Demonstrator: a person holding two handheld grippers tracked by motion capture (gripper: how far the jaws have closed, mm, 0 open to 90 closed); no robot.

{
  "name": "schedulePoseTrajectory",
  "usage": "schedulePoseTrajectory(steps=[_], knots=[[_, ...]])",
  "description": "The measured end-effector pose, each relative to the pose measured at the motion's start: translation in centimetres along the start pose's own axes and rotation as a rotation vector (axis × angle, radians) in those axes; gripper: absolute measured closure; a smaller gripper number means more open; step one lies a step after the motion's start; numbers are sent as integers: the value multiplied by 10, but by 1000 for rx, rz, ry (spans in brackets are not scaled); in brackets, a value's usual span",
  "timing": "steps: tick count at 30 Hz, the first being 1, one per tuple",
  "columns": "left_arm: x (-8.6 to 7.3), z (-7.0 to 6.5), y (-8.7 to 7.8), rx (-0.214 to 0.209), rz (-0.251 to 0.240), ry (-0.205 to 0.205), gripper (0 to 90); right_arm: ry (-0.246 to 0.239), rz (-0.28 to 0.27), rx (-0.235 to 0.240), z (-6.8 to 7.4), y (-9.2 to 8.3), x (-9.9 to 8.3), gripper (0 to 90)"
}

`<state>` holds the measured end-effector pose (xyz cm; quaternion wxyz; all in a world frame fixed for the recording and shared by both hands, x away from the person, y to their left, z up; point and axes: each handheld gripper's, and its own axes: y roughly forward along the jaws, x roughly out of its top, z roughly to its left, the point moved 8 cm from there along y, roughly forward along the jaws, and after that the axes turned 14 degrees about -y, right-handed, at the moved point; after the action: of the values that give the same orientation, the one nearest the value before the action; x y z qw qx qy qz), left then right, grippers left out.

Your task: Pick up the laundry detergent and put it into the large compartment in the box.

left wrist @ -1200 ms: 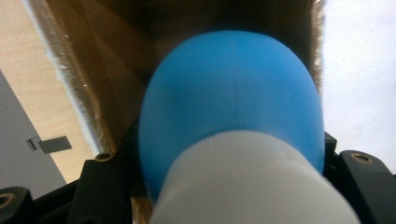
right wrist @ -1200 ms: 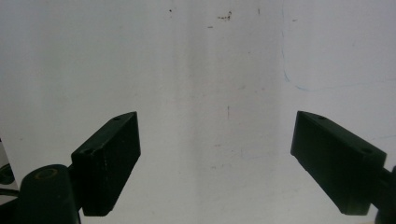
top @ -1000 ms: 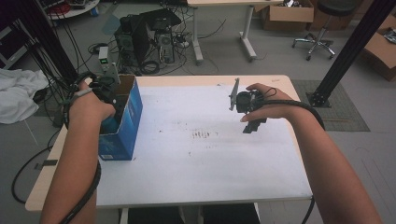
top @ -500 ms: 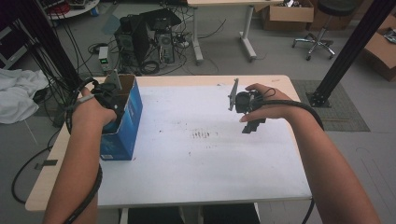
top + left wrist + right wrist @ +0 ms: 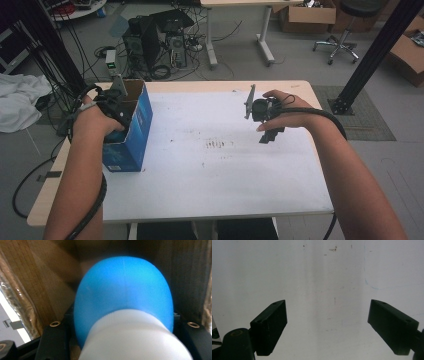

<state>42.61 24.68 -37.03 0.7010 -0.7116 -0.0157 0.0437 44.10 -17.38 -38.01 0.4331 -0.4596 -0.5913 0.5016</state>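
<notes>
1. We read the step in hand as the blue-and-white object [image 5: 123, 305] being carried in or out of the blue carton [image 5: 131, 131]; which of the two we cannot tell from this moment; the left gripper [image 5: 111, 102] is plunged into the carton's open top at the table's left edge, with brown cardboard walls close on both sides in the left gripper view.

2. The object sits inside the carton, between our left jaws; it is a rounded blue body with a white part nearer the camera; what kind of thing it is we cannot say, since it is blurred and very close.

3. The left tongs are pinching that object; the black jaws press against its flanks on either side, drawn in about as far as its width allows.

4. The right gripper [image 5: 265, 116] hangs above the white table [image 5: 215, 190], well apart from the carton; in the right gripper view its jaws [image 5: 328, 327] stand spread wide with nothing between them but the bare, lightly marked tabletop.

5. The next move, as we judge it, calls for a straight vertical path through the carton's mouth, so that the object does not catch on a flap or wall; the grip should hold firm, because the rounded surface could slip.

6. The carton is light and tall and might tip or drag; the free right tongs could steady it.
</notes>
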Motion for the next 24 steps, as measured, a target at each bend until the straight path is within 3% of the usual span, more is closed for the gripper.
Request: schedulePoseTrajectory(steps=[5, 12, 16, 24], knots=[[0, -1, 0, 3, 0, -2, 387, 2, -1, 0, 1, 0, 0, 159], [0, 2, -1, -11, -6, -36, 382, 2, -2, -1, 1, -1, -2, 160], [1, 4, -8, -6, -34, -54, 353, 2, -2, -1, 1, -1, -1, 160], [0, 4, -13, 3, -43, -38, 341, -1, -4, -4, 1, -1, 1, 159]])
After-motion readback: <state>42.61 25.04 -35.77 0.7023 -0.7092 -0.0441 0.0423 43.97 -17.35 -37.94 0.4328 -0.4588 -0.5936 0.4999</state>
